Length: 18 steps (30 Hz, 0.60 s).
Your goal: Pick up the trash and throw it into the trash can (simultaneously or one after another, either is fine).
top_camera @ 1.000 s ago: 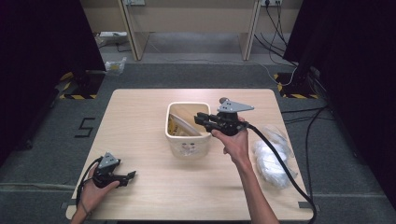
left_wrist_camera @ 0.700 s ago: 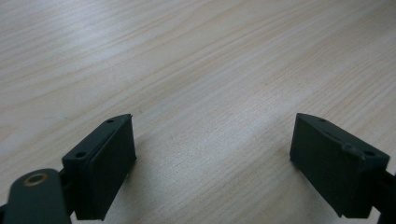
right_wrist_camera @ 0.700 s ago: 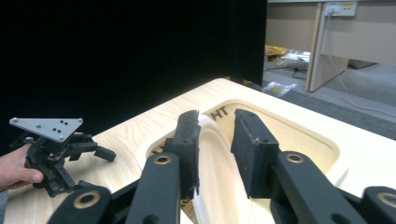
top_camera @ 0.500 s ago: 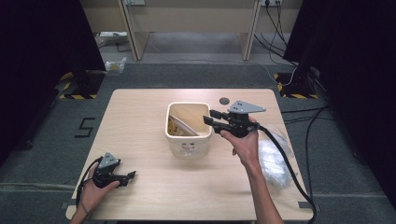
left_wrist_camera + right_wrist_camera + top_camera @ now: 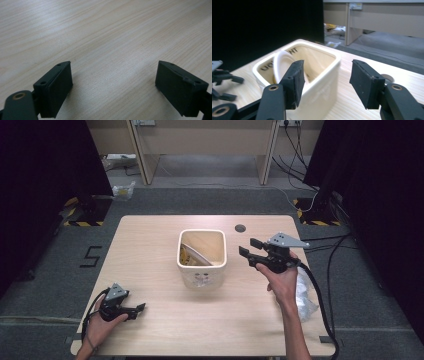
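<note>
1. Left gripper (image 5: pixel 140 309): resting low at the table's (image 5: pixel 150 245) near-left corner, held in the person's left hand (image 5: pixel 102 320), its jaws aimed to the right across the wood. The left gripper view shows its jaws spread wide, with bare wood grain between them and nothing held.

2. Floor, left of the table: a dark mark reading like the figure "5" (image 5: pixel 92 256) on the grey carpet. Yellow-and-black hazard tape (image 5: pixel 80 223) lies farther back.

3. Cream bin (image 5: pixel 202 257): a rounded-square, open-topped container standing upright at the table's centre, mouth facing up. No clear long axis. Faint markings on its near outer wall cannot be read.

4. Bin interior: the right gripper view shows dark capital lettering on the inner walls; fragments such as "UO" and "NT" can be made out, but the full wording is not legible. A white plate (image 5: pixel 283 66) stands on edge inside, tilted against the wall, with yellowish scraps (image 5: pixel 187 257) beside it.

5. Table grommet (image 5: pixel 240 228): a round dark hole just behind and to the right of the bin.

6. Right gripper (image 5: pixel 247 247): held above the table just to the right of the bin, clear of it, pointing left towards it. Jaws stand wide apart and empty.

7. Clear plastic bag (image 5: pixel 306 295): crumpled at the table's right edge, beside the right forearm.
</note>
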### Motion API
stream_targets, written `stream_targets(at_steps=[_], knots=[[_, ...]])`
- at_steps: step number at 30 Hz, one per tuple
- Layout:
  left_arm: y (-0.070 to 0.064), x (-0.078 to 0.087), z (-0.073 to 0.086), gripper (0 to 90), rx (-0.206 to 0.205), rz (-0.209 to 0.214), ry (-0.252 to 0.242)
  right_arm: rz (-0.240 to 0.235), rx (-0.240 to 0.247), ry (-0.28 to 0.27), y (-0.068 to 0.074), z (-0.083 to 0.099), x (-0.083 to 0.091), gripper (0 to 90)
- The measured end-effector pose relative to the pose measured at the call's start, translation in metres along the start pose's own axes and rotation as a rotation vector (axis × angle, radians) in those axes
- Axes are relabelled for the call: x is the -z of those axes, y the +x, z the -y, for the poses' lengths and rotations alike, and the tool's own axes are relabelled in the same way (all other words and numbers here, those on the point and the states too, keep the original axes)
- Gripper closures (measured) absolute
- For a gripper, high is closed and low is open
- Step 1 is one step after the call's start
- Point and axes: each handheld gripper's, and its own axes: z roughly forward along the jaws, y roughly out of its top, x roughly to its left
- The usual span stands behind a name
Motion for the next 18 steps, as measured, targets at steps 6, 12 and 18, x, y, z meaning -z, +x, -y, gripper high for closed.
stream_targets(at_steps=[6,12,18], knots=[[0.000,0.000,0.000,13.2,0.000,-0.001,0.001,0.082,0.021,0.028,-0.010,0.008,0.015,41.4],[0.000,0.000,0.000,13.2,0.000,0.000,0.000,0.154,0.034,0.045,-0.017,0.019,0.033,38.4],[0.000,0.000,0.000,13.2,0.000,-0.001,0.001,0.199,-0.030,0.037,-0.028,0.039,0.052,36.1]])
